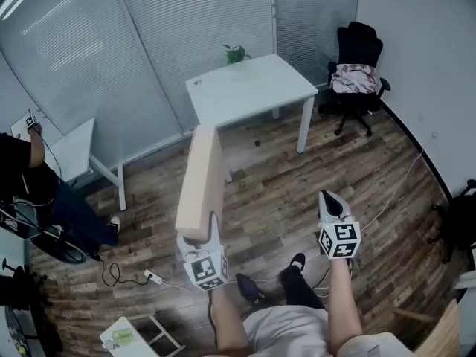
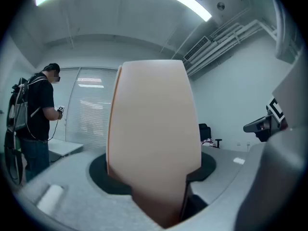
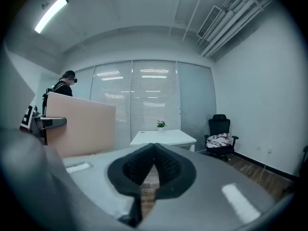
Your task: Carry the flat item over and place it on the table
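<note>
gripped the flat board [image 1: 202, 181] on edge in the left gripper [image 1: 196, 238], with the right gripper [image 1: 330, 198] closed on nothing; needed a steady, level carry to the far white table [image 1: 256, 88].

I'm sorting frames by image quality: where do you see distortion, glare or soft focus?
Head view: the wall and floor bow outward, otherwise sharp. Left gripper view: fisheye with dark corners, the flat board looms close and soft, ceiling light blown out. Right gripper view: same dark rim, near jaws blurred, white table fairly sharp.
</note>
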